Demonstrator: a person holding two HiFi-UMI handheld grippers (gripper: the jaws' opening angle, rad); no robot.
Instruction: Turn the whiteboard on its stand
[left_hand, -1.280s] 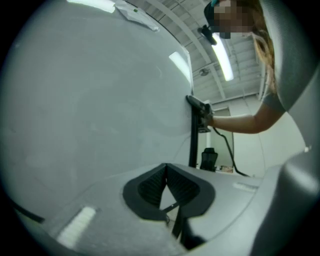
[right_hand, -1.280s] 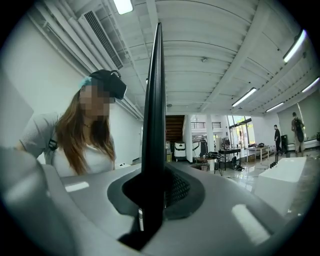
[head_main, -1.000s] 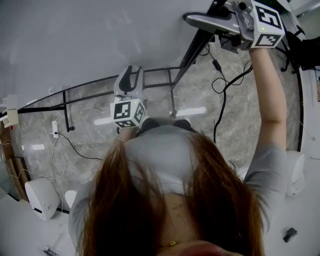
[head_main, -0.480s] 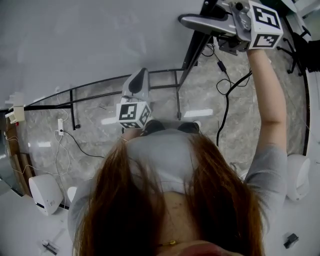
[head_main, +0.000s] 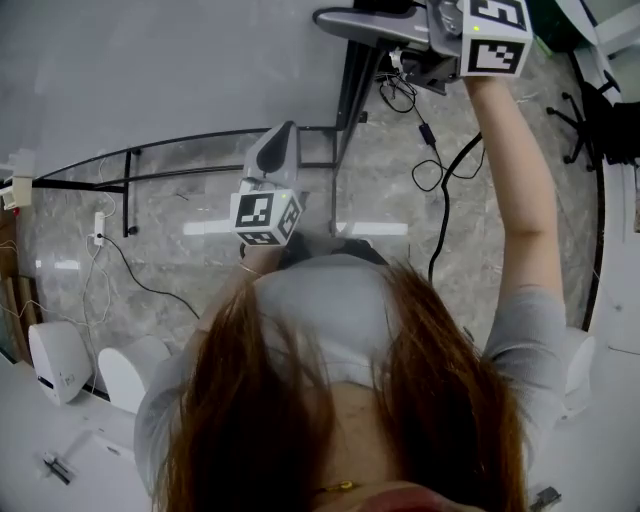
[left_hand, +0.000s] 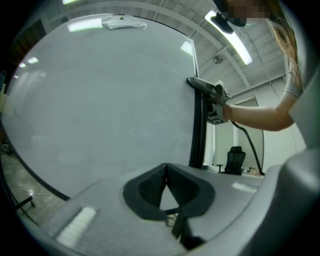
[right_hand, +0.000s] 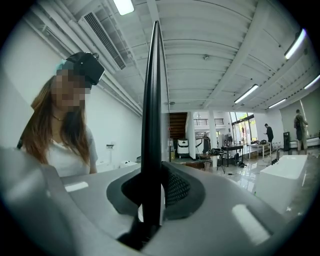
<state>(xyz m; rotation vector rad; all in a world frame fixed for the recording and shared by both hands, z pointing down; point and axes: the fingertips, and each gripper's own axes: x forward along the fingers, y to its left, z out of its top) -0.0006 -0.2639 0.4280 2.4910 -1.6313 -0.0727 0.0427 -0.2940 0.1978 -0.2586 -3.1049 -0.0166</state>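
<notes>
Pale grey whiteboard (head_main: 150, 70) stands on its black stand (head_main: 349, 90) over the marble floor (head_main: 400, 190). Right gripper (head_main: 340, 20) is clamped tight on the board's dark side edge; left gripper (head_main: 282, 140) hangs before the board face, jaws closed together, empty.

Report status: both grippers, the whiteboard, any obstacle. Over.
Right gripper shut on whiteboard side edge. Left gripper: jaws shut, empty, pointing at board face. Black cable trails beside stand.
</notes>
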